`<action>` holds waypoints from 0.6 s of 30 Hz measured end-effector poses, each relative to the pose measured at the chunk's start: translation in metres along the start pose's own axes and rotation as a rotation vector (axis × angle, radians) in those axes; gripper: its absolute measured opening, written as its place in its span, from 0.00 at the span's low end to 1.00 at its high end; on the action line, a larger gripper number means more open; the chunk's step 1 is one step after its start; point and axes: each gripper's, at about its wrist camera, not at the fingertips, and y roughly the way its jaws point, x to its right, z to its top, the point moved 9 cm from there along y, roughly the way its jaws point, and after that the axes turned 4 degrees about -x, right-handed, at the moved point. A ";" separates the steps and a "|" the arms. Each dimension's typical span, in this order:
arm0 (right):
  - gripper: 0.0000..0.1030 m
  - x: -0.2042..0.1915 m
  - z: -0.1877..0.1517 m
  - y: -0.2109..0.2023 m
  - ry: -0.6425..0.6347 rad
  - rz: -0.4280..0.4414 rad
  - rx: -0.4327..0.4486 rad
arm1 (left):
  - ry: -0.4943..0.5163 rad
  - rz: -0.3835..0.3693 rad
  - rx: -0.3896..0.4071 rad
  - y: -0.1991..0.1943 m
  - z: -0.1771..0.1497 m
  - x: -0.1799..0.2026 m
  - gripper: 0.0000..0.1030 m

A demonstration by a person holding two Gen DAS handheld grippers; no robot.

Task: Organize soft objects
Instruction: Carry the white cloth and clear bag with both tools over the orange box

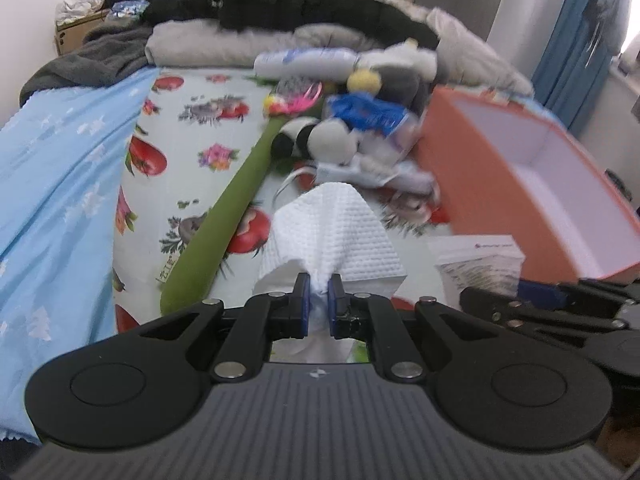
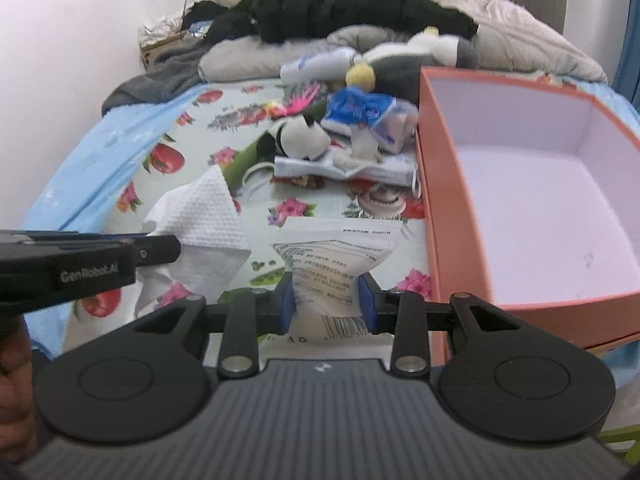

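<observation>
My left gripper (image 1: 319, 284) is shut on a white waffle-textured cloth (image 1: 332, 232), held above the flowered bedsheet; the cloth also shows in the right wrist view (image 2: 204, 216). My right gripper (image 2: 325, 292) is shut on a white printed soft packet (image 2: 334, 256), which shows in the left wrist view (image 1: 480, 264) too. An open orange box (image 2: 444, 216) with a white inside stands right of the packet. A pile of soft toys lies beyond: a panda plush (image 2: 300, 138), a blue-and-white packet (image 2: 360, 112), a yellow-headed toy (image 2: 360, 76).
A long green plush (image 1: 224, 216) lies diagonally on the sheet. A light blue blanket (image 1: 52, 184) covers the left side. Grey and black clothes (image 1: 280, 4) are heaped at the headboard. A cardboard box (image 1: 74, 34) stands at far left.
</observation>
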 end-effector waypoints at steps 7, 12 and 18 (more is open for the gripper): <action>0.36 -0.002 0.016 -0.054 -0.014 -0.014 0.083 | -0.025 -0.046 0.065 -0.055 0.009 0.019 0.11; 0.36 -0.001 0.024 -0.089 -0.001 -0.028 0.140 | -0.030 -0.076 0.097 -0.091 0.011 0.029 0.11; 0.36 0.002 0.028 -0.114 0.023 -0.031 0.179 | -0.021 -0.120 0.138 -0.124 0.011 0.044 0.11</action>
